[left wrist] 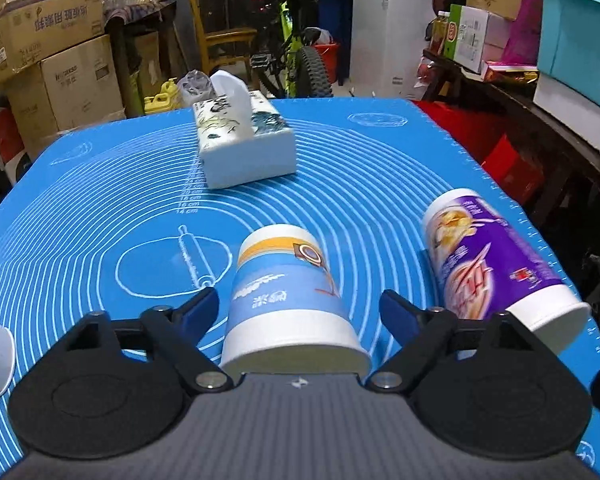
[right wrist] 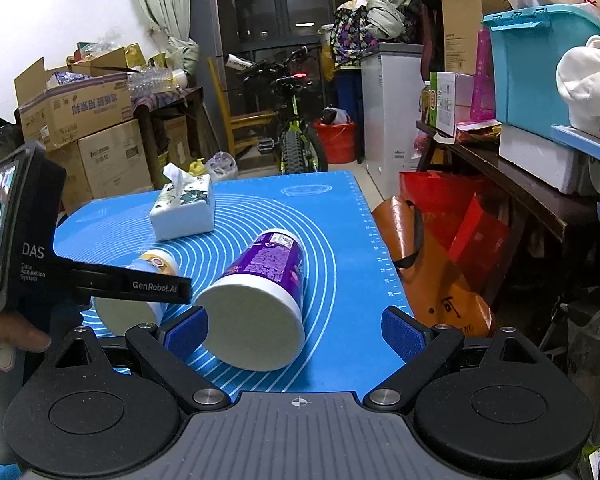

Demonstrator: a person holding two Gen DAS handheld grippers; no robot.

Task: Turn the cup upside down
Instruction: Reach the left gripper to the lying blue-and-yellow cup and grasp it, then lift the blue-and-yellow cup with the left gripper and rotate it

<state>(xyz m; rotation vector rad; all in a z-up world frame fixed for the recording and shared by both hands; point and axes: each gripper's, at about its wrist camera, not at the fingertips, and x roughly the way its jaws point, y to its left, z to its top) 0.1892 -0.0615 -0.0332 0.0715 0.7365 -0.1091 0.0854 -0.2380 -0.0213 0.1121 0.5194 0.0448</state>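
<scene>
Both our grippers spread wide: left gripper (left wrist: 300, 308) straddles the blue cup (left wrist: 288, 300), right gripper (right wrist: 296, 328) the purple cup (right wrist: 260, 300); squeeze mid-body gently.

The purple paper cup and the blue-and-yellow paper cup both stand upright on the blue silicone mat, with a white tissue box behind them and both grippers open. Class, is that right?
Not quite. The purple paper cup and the blue-and-yellow paper cup lie on their sides on the blue silicone mat, as both wrist views show. The white tissue box is behind them, and the left gripper and right gripper are open.
</scene>
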